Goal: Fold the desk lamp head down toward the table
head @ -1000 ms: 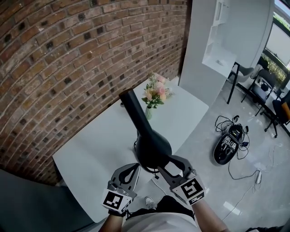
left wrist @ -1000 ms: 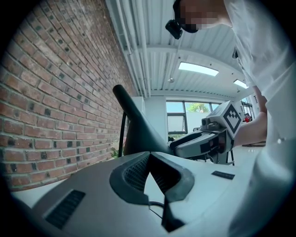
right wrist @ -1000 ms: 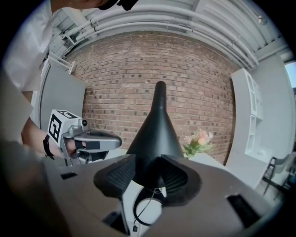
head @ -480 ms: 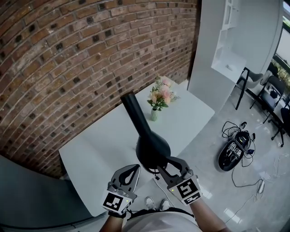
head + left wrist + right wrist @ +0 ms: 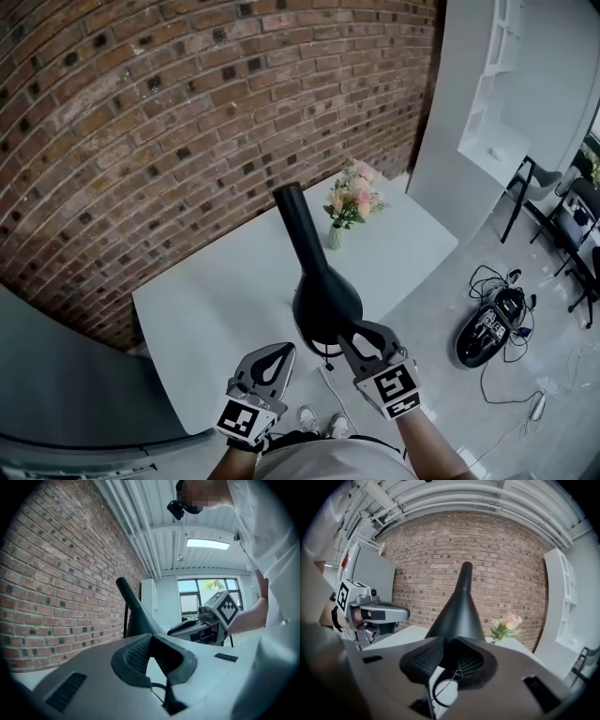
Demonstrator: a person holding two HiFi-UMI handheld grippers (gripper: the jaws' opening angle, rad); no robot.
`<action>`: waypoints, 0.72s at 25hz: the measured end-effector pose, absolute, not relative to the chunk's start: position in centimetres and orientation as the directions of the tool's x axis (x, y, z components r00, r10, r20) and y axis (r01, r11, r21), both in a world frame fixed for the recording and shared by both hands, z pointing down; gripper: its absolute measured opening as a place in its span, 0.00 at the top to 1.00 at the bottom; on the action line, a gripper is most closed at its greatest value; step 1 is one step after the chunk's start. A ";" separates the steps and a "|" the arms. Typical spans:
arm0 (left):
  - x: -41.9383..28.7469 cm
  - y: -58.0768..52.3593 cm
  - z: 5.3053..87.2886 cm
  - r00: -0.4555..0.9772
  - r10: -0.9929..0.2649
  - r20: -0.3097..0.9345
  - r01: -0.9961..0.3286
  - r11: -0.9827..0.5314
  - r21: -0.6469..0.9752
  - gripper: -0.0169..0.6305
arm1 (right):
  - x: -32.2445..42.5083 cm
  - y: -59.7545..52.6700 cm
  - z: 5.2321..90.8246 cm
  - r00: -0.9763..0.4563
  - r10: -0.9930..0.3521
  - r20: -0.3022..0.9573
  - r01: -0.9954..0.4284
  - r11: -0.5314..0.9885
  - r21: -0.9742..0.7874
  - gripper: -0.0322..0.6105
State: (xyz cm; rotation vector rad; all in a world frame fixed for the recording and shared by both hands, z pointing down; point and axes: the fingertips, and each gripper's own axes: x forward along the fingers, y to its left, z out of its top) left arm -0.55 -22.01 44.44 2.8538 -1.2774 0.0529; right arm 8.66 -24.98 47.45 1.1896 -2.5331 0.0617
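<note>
While the lamp (image 5: 323,300) stood near the front edge of the table (image 5: 206,309), its black cone head (image 5: 298,239) tilted up toward the brick wall (image 5: 141,112), the right gripper (image 5: 349,330) had just been closing its jaws and looked to be pinching the head's wide end — the left gripper (image 5: 284,349) hung just beside it, jaws pressed together on nothing. I'd have guessed the head light, hard and slick, its joint stiffish — so that wide end seemed the right hold, taken firmly, lest the lamp tip.
</note>
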 end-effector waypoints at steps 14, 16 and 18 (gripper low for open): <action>-0.5 -20.8 43.4 0.662 -0.749 0.019 -0.749 -0.662 -0.027 0.96 | 8.7 -25.0 47.4 -0.597 -0.734 0.324 -0.736 0.662 0.142 0.82; -0.8 -20.7 43.5 0.659 -0.752 0.022 -0.752 -0.659 -0.022 0.96 | 8.6 -25.0 47.4 -0.595 -0.735 0.324 -0.737 0.661 0.145 0.82; -1.0 -20.6 43.4 0.657 -0.754 0.022 -0.754 -0.657 -0.021 0.96 | 8.5 -25.0 47.4 -0.590 -0.738 0.328 -0.738 0.657 0.152 0.83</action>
